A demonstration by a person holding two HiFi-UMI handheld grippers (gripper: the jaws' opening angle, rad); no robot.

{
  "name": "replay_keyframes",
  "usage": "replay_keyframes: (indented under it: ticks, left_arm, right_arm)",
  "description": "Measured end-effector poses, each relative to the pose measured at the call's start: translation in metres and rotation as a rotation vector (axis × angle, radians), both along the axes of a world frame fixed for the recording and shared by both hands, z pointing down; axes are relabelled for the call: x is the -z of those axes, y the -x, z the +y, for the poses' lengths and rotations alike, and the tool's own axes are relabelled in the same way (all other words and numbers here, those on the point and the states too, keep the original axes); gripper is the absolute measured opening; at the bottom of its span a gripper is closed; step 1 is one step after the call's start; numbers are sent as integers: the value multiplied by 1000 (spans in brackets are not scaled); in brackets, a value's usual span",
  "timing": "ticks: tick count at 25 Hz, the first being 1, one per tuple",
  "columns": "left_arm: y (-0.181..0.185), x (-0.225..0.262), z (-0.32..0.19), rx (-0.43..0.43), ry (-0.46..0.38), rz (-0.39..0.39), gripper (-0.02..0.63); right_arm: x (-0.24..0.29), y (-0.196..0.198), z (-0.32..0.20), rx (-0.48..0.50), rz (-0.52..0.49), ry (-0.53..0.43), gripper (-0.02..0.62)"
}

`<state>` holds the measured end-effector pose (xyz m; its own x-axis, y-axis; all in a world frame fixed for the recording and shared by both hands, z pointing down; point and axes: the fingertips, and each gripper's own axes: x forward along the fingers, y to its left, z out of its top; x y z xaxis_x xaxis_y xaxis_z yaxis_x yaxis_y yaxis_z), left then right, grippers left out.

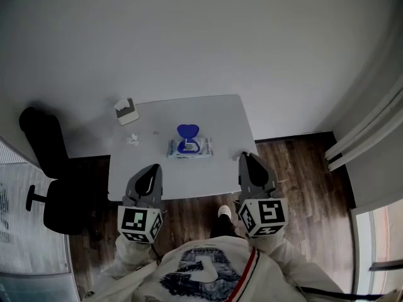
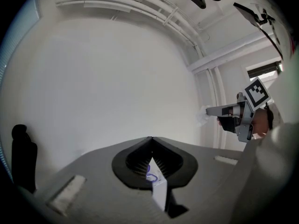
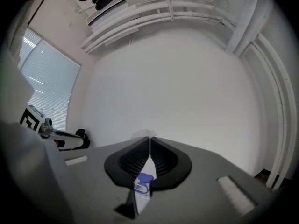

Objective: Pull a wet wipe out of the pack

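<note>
hovering shut, empty: left tongs [image 1: 153, 168], right tongs [image 1: 246, 158] at near table [image 1: 220, 112] edge, pack [image 1: 189, 147] beyond

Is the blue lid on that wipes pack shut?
No, the blue lid stands flipped open at the far side of the wet wipe pack.

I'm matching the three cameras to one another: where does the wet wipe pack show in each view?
Head view: the wet wipe pack lies on the table, near the picture's centre, blue lid open.
Left gripper view: low centre, a sliver in the gap under the jaw tips.
Right gripper view: low centre, in the same gap.
Shared landmark: the white wall behind it.
</note>
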<state>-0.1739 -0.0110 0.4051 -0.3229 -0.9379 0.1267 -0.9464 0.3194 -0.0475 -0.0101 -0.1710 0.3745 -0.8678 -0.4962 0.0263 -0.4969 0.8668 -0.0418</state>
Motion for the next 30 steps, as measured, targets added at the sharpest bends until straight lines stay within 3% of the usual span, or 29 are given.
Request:
replay_keyframes:
  ticks: [12, 21, 30]
  left_arm:
    - [-39, 7, 93, -11, -43, -6, 5]
    - [-61, 17, 96, -28, -67, -1, 5]
    - [-89, 18, 82, -4, -40, -7, 5]
  right_arm:
    - [3, -39, 91, -40, 14, -9, 15]
    - [10, -63, 104, -41, 9, 6, 15]
    - [5, -82, 90, 5, 7, 37, 15]
